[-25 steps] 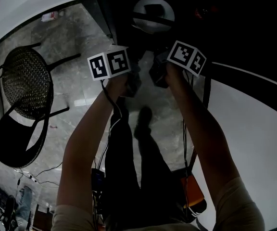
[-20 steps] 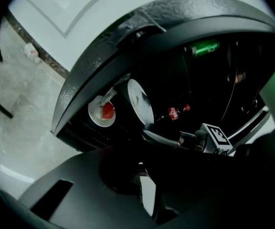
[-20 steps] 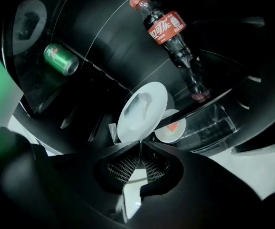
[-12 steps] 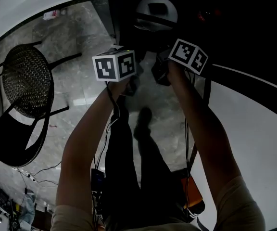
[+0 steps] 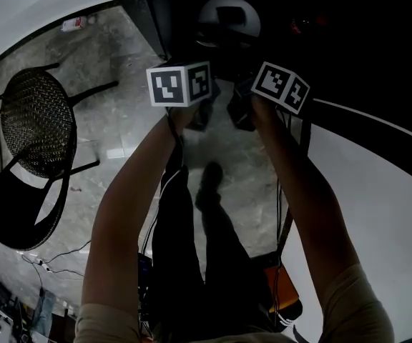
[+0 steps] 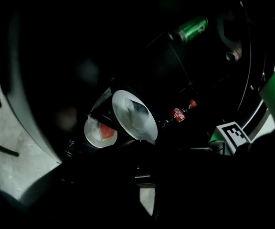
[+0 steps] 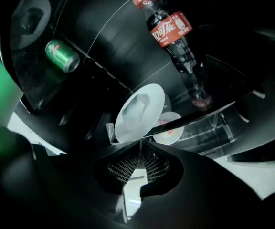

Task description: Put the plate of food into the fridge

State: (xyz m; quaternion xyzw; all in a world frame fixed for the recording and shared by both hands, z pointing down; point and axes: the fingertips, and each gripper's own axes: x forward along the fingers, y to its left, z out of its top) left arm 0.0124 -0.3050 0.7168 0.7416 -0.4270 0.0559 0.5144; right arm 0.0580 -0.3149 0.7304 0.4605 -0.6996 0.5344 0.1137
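Carrying seems the step in hand: the left gripper (image 6: 140, 163) is clenched shut, the round white plate (image 6: 132, 116) of pale food hangs before the clear glass fridge shelf (image 7: 214, 111), pinched at its rim by the right gripper (image 7: 139, 149), which next should level it and slide it in.

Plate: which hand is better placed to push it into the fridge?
Probably right. The right fingers pinch the plate at the glass shelf; the left fingers are shut, apart from the plate.

The plate (image 7: 140, 111) looks glossy, the bottle (image 7: 175, 37) clear plastic, the can (image 7: 62, 55) metal.
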